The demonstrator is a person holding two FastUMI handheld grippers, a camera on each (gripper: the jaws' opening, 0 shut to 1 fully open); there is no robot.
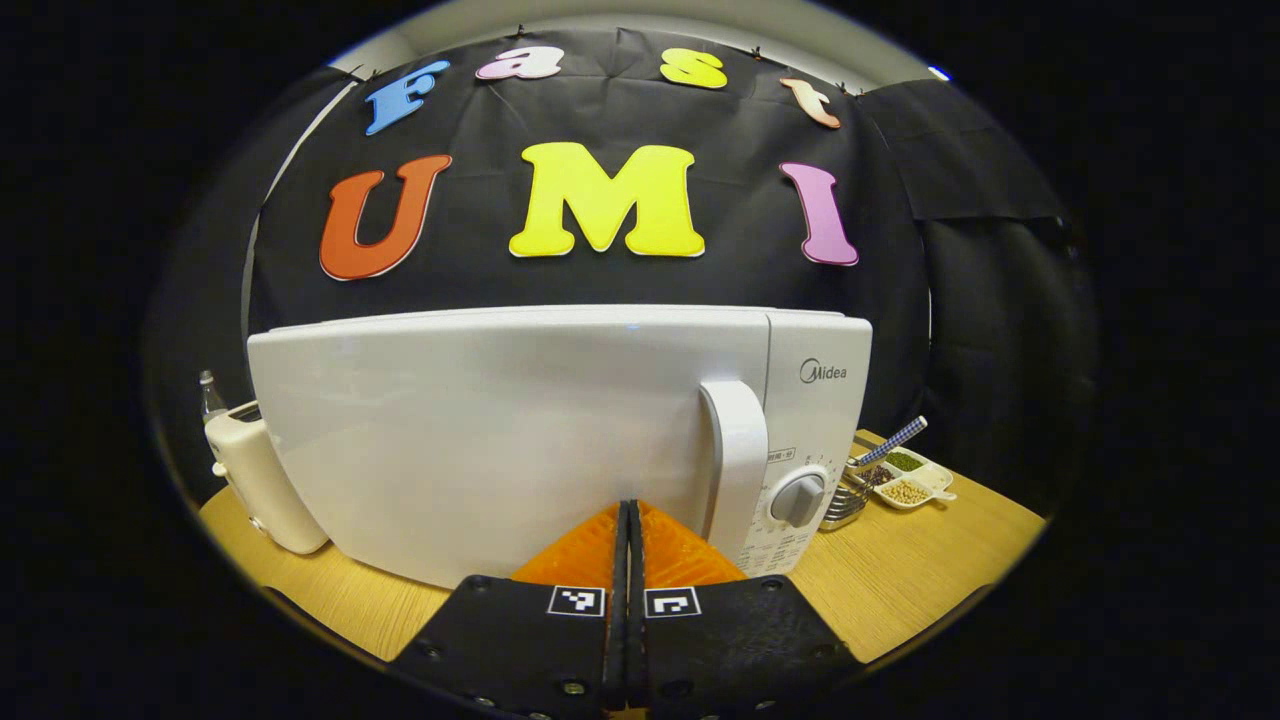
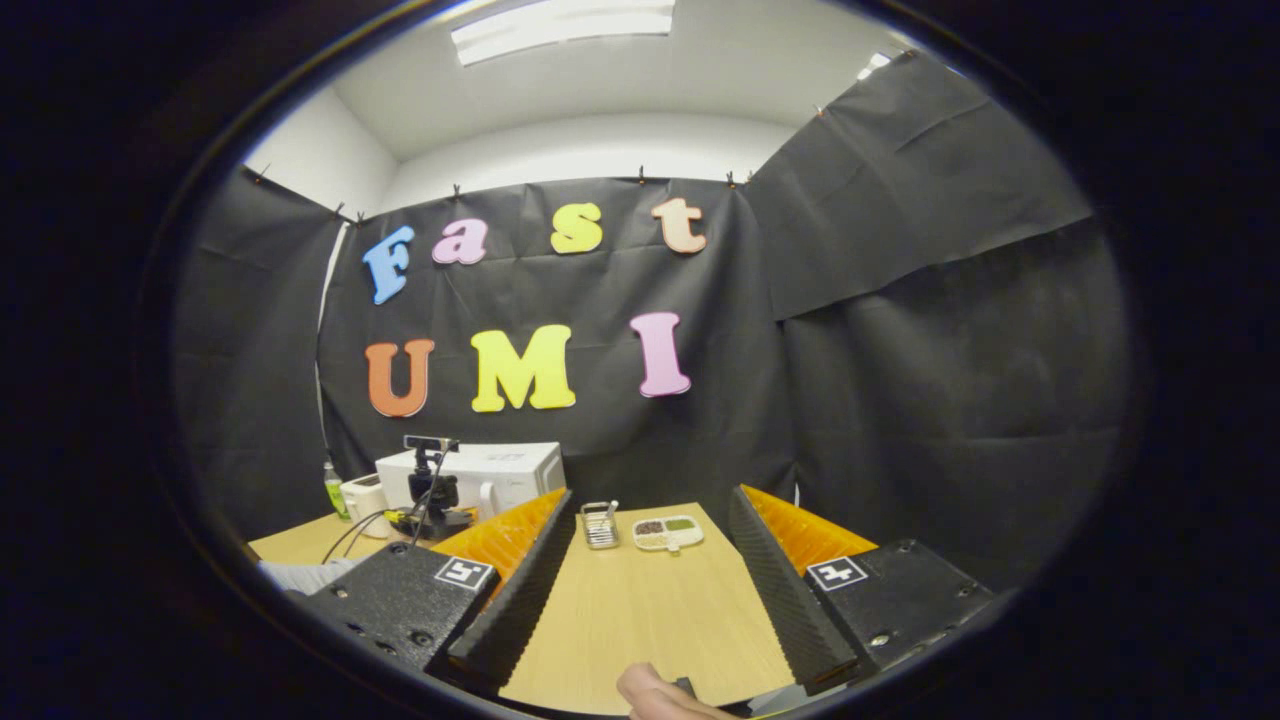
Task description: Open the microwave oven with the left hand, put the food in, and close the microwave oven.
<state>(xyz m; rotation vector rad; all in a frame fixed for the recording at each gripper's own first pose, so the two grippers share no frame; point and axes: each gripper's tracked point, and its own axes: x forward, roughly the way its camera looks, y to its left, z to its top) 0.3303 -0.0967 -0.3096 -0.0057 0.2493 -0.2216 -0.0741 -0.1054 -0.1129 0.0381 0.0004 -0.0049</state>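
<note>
The left gripper (image 1: 628, 520), fingers pressed together and empty, hides the closed microwave oven (image 1: 520, 440) door's lower edge; the right gripper (image 2: 650, 530) gapes wide, empty.

A: Left gripper (image 1: 628, 520)? Looks?
B: Orange ribbed fingers (image 1: 585, 548), black textured mounts with screws, a white square marker on each side.
A: Right gripper (image 2: 650, 560)?
B: Same build: orange fingers, black sawtooth pads (image 2: 520, 590) on the inner faces, black mounts, screws, one marker per side.
A: Person?
B: Fingertip (image 2: 650, 690) at the bottom edge of the right gripper view. Pale sleeve (image 2: 300, 575) low left, too small to tell more.
</note>
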